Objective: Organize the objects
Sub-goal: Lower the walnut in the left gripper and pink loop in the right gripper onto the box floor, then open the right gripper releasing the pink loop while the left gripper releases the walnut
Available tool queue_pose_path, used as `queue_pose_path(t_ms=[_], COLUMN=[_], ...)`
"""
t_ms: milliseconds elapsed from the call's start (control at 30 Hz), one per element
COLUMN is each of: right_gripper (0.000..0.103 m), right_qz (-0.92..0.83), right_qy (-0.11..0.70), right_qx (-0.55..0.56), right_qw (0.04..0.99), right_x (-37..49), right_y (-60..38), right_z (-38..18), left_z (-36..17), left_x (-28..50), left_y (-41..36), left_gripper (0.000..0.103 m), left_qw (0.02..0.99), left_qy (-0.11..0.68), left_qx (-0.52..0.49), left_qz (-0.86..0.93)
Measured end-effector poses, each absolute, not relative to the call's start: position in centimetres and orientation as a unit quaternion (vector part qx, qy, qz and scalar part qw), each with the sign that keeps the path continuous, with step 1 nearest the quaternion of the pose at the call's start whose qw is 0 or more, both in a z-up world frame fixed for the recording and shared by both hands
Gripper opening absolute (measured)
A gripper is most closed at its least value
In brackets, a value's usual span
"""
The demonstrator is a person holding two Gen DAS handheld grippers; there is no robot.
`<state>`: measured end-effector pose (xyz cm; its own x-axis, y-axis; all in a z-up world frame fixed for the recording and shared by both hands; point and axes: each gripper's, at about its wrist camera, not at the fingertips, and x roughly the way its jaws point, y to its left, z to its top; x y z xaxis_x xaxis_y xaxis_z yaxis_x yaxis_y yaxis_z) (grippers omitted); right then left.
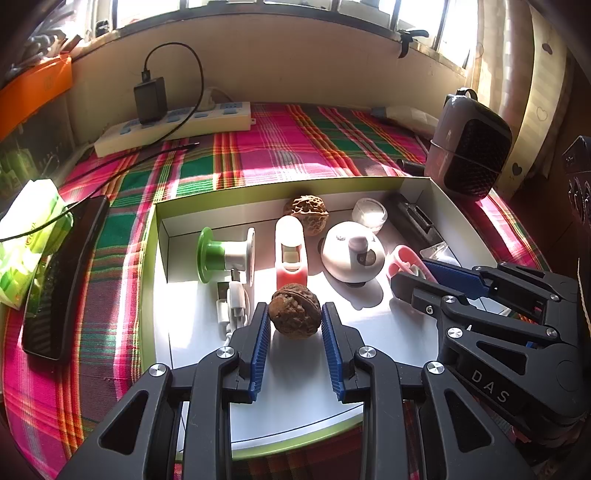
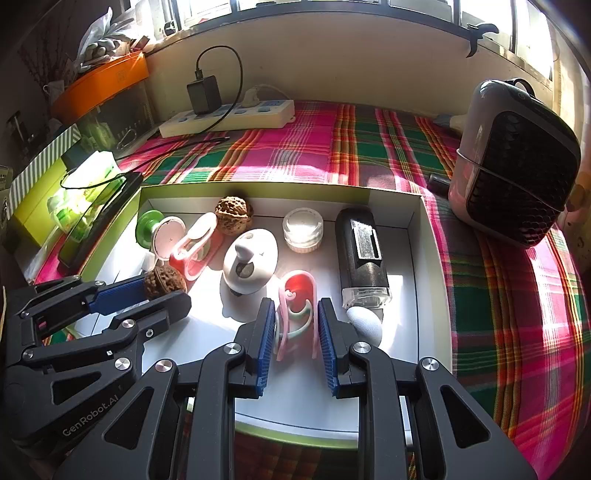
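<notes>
Brown walnut sits in the white tray, between left tongs, parted, pads just clear of it. Right tongs parted around pink clip, not clamped.

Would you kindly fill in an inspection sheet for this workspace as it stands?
Surface: plaid cloth in pink and green, part sunlit.
Job's things: open white box holding two walnuts, near walnut and far walnut; green-capped reel; white dome; small jar; black device; pink clip.
Clutter: phone, green tissue pack, dark speaker, orange box.
Grippers: left gripper open, straddling near walnut; right gripper open, straddling pink clip.
Cables: power strip with black charger; white cable in box.
Surroundings: window sill behind.
</notes>
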<state>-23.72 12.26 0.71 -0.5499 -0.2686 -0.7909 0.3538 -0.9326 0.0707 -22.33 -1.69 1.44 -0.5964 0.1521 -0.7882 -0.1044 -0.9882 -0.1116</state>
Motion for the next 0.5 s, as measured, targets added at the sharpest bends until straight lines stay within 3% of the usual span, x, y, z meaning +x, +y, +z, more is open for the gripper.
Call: queue_pose_path(t_ms=[200,333,500], right_gripper=[0.026,0.039,0.041], right_qz=[-0.878,-0.879,-0.881], right_qy=[0.048,0.041,0.039], right_qx=[0.441,0.441,0.440], right_qw=[0.178,0.177,0.173], right_x=[-23.68,-23.60,-23.53], right_y=[12.29,12.45,12.69], right_z=[0.70,0.66,0.70], left_z=[1.47,1.48,1.46], left_x=[-22.42,-22.41,-22.34], left_y=[-1.67,-1.68,-1.72], left_gripper=[0.027,0.027,0.029], left_qw=[0.070,0.070,0.066], left_qy=[-0.025,-0.025,-0.023], left_qx=[-0.444,-0.444,-0.445], left_qz=[0.893,0.893,0.893])
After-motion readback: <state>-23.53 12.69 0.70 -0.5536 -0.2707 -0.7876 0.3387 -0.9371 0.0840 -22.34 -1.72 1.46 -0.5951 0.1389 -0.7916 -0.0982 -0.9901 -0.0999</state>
